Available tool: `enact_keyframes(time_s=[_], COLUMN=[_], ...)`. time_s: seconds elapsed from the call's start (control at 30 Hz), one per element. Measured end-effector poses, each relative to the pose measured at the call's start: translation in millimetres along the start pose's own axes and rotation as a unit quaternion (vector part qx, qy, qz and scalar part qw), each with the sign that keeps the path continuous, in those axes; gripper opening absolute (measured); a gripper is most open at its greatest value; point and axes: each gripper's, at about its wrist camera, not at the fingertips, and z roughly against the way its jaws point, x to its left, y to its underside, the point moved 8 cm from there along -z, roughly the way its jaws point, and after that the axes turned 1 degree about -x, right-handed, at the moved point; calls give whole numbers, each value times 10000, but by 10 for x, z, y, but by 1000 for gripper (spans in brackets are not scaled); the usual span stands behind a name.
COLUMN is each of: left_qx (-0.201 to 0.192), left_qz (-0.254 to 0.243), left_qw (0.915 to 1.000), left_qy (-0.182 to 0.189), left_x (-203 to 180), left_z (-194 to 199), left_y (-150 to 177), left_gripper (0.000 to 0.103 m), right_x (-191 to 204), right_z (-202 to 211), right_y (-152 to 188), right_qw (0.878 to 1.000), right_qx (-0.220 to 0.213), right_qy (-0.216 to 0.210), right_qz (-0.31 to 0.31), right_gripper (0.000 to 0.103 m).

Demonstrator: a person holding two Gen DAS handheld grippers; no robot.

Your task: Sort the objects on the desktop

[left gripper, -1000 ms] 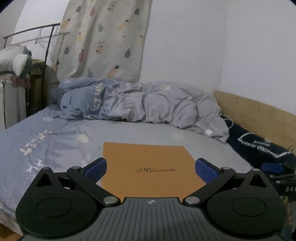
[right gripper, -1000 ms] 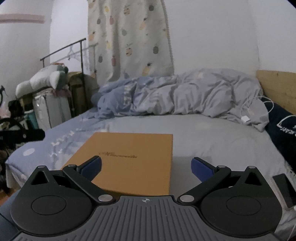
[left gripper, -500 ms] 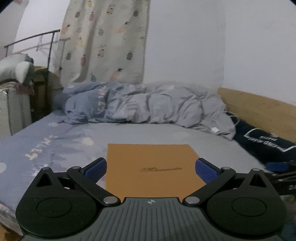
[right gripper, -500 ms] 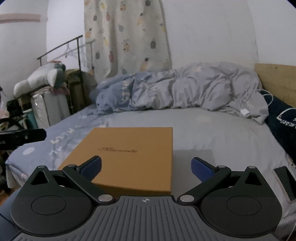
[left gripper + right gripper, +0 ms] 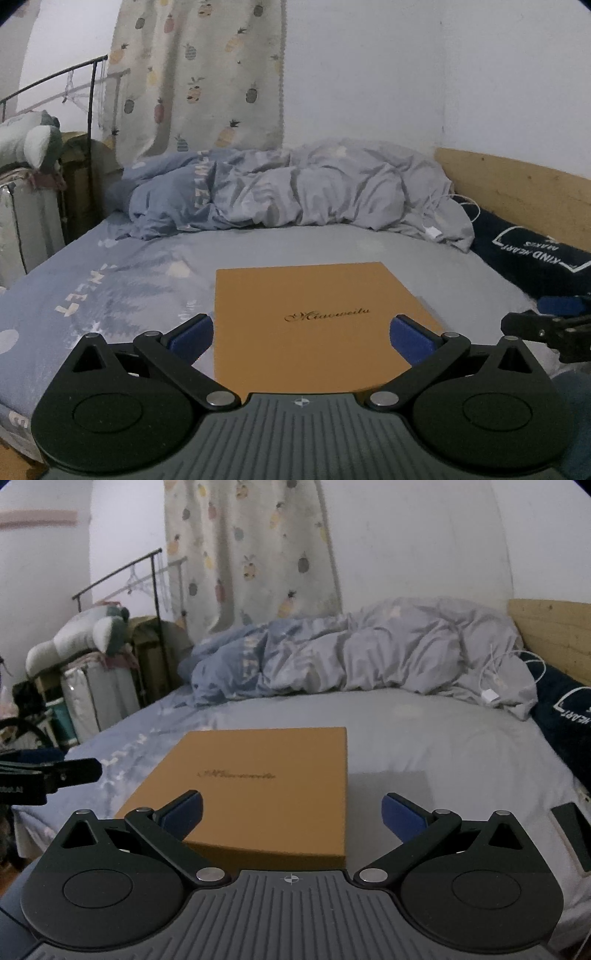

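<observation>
An orange flat box (image 5: 310,317) with script lettering lies on the grey-blue bed sheet (image 5: 129,288). My left gripper (image 5: 301,338) is open and empty, hovering over the box's near edge with the jaws spread about as wide as the box. In the right wrist view the same box (image 5: 258,779) lies ahead and to the left. My right gripper (image 5: 291,812) is open and empty over the box's near right corner. Each gripper shows at the edge of the other's view: the right one (image 5: 546,328) and the left one (image 5: 48,771).
A crumpled grey-blue duvet (image 5: 295,192) is piled at the far side of the bed. A dark pillow (image 5: 532,254) lies by the wooden headboard (image 5: 517,192) on the right, with a white charger cable (image 5: 491,686). A dark phone (image 5: 572,830) lies at right. Clothes rack and bags stand left.
Both views have tilted and shifted slightly; the box sits a little nearer under each gripper. The other gripper has come into view at each frame's edge. Jaws have stayed open.
</observation>
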Motion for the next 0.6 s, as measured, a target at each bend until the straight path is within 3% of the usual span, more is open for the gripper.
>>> enact_keyframes(time_s=[0.6], left_qx=[44], left_qz=[-47], left_qw=[10000], left_qy=[46], left_x=[24], left_z=[-63], left_y=[-12], left_gripper=[103], right_x=[-5], right_z=[-24], right_y=[7], right_qw=[10000], right_qx=[20], right_qy=[23], right_qz=[-45], right_gripper=[103])
